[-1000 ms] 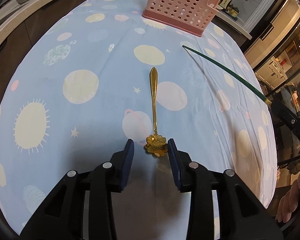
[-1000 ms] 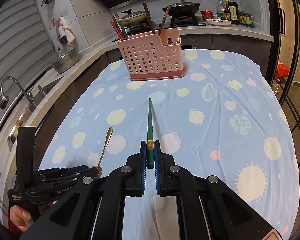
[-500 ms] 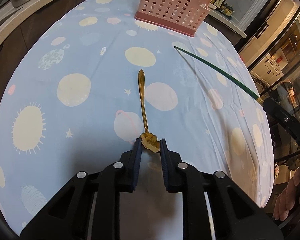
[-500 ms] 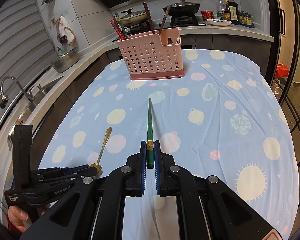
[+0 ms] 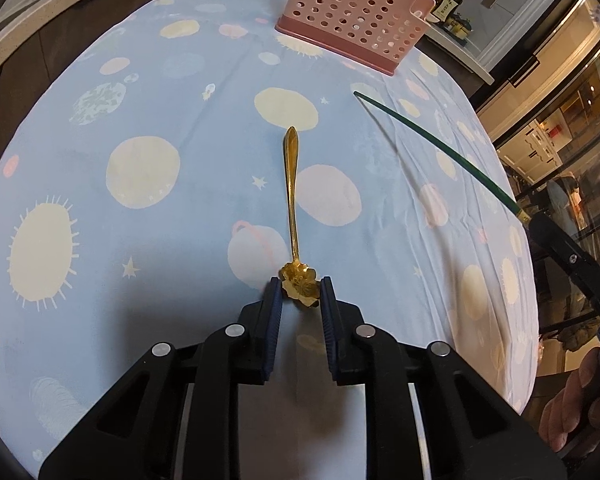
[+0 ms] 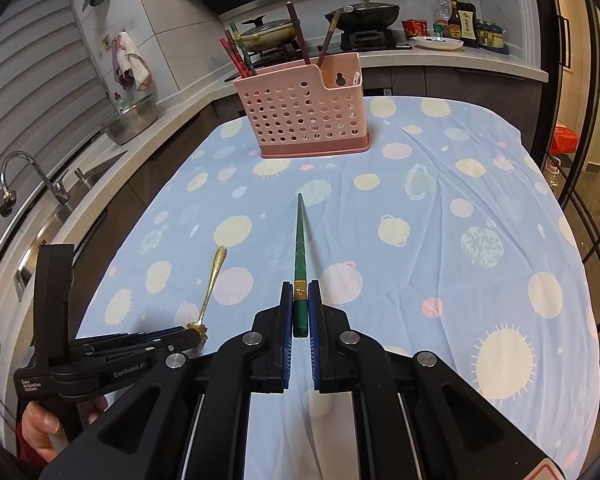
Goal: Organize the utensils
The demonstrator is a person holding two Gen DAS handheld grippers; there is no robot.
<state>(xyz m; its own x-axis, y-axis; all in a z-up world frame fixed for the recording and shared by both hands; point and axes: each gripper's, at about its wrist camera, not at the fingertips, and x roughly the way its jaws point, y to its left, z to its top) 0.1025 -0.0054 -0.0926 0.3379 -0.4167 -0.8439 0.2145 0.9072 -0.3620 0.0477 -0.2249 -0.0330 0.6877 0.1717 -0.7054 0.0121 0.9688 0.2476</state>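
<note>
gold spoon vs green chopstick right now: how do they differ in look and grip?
The gold spoon is short, with a flower-shaped bowl; the green chopstick is long, thin and tapered. The left hand-held gripper holds the spoon by its bowl, handle pointing away; the right hand-held gripper clamps the chopstick's thick end, just behind its gold band. Shared: both are gripped and point toward the pink basket.
</note>
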